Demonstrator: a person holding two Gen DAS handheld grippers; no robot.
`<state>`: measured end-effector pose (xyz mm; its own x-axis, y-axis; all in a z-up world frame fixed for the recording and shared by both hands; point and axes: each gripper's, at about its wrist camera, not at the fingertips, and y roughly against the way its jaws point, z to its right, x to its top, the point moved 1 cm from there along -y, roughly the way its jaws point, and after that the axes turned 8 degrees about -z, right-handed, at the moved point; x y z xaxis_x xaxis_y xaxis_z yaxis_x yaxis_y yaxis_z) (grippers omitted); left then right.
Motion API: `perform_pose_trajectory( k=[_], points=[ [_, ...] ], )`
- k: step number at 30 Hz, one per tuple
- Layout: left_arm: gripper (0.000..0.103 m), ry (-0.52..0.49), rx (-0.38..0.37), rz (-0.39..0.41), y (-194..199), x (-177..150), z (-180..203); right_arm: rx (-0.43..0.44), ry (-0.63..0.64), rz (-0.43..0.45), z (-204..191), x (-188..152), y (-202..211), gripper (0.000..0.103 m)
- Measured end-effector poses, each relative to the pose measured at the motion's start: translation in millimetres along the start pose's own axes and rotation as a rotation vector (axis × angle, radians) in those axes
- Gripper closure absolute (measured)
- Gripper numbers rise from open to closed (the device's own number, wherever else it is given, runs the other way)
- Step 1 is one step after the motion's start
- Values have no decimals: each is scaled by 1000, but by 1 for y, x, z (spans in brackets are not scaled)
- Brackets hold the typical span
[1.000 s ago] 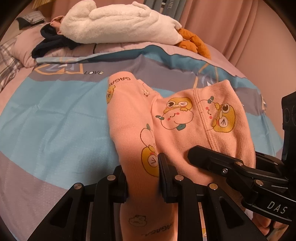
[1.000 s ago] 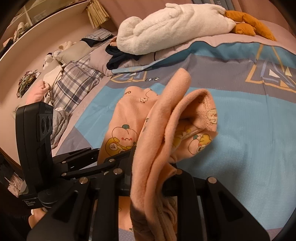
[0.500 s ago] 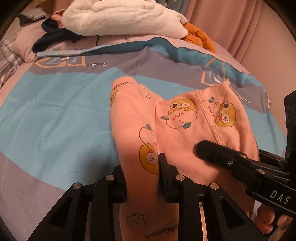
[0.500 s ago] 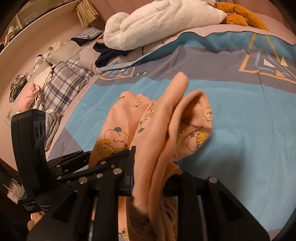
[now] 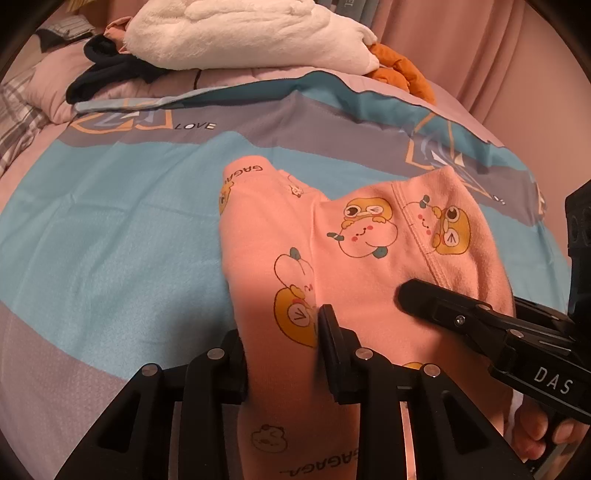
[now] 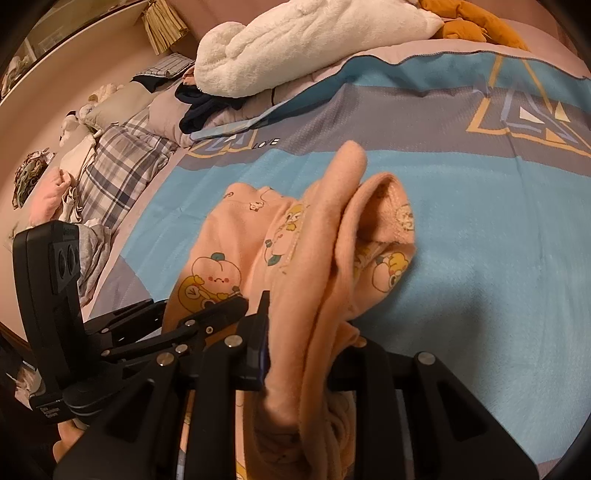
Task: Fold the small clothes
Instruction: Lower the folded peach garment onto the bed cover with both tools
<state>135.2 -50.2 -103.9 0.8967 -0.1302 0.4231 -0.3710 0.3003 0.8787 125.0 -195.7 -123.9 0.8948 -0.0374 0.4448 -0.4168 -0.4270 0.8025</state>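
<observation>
Pants [image 5: 354, 258], pink w/ cartoon print, run lengthwise from both grippers toward 12 o'clock, far end lying on the bed [image 5: 110, 229]. Left gripper [image 5: 282, 343] is clamped on one leg at its near end; right gripper [image 6: 299, 332] is clenched on a bunched, raised waist edge, just beside at 3 o'clock. Both grip the near end, so I judge the fold goes fwd, along the long axis.

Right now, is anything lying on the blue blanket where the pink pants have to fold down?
Nothing visible is. Both the left gripper and the right gripper are shut on the pink pants, and the blue blanket around them shows only bare fabric. The white plush blanket and dark clothes lie farther back.
</observation>
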Motion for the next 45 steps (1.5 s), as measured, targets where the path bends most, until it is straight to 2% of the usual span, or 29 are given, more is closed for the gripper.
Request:
perform_pose_trajectory(
  k=[14, 29, 34, 40, 45],
  points=[
    [69, 9, 3, -5, -3, 2, -4, -6, -33, -14, 7, -1, -4, 75],
    [57, 20, 32, -7, -4, 2, -5, -12, -56, -23, 10, -2, -5, 72],
    [53, 22, 44, -5, -4, 1, -6, -20, -65, -28, 13, -3, -6, 67],
    [42, 39, 55, -7, -5, 2, -11, -46, -62, -32, 14, -3, -6, 57],
    [40, 40, 61, -6, -5, 1, -12, -55, -59, -34, 14, -3, -6, 57]
  ],
)
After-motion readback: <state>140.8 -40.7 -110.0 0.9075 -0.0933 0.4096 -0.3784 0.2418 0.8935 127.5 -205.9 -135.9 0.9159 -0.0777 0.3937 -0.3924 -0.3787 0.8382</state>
